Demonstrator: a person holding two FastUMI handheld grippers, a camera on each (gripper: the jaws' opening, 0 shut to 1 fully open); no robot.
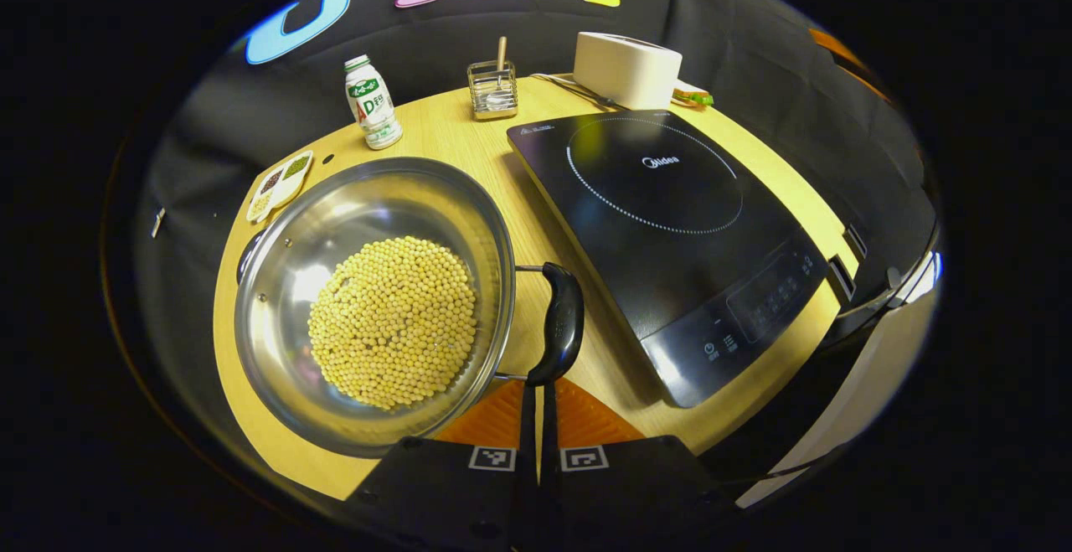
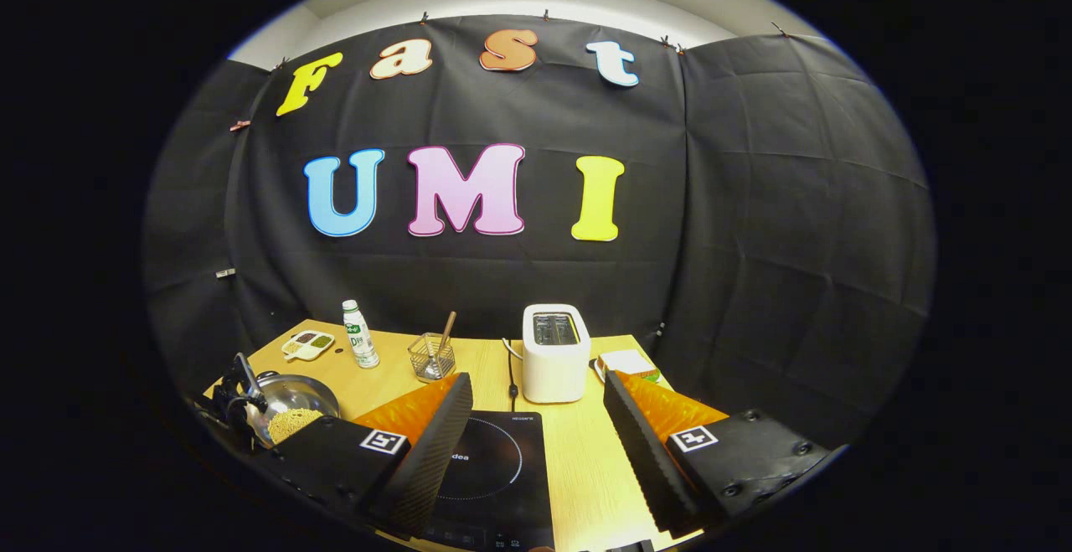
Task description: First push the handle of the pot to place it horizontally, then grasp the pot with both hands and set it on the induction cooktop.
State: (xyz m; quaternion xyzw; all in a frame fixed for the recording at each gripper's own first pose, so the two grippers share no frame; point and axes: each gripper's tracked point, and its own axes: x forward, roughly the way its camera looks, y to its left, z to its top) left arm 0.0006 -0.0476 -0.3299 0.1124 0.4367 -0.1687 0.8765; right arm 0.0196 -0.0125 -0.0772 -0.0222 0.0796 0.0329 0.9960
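A steel pot [image 1: 276,284] holding yellow soybeans [image 1: 392,322] sits on the left of the wooden table [image 1: 452,129]. Its black handle [image 1: 563,322] sticks out on the right side, between the pot and the black induction cooktop [image 1: 670,234]. My left gripper [image 1: 538,405] is shut, its tips right at the handle's near end with nothing between the fingers. In the right gripper view my right gripper [image 2: 536,422] is open wide over the cooktop [image 2: 494,460], with nothing between its fingers. There the pot [image 2: 293,397] lies far to the left.
Along the back stand a white toaster [image 1: 626,69], a wire holder with a stick [image 1: 492,90] and a small bottle [image 1: 371,104]. A divided dish of beans [image 1: 280,183] lies behind the pot. The table edge runs close in front of pot and cooktop.
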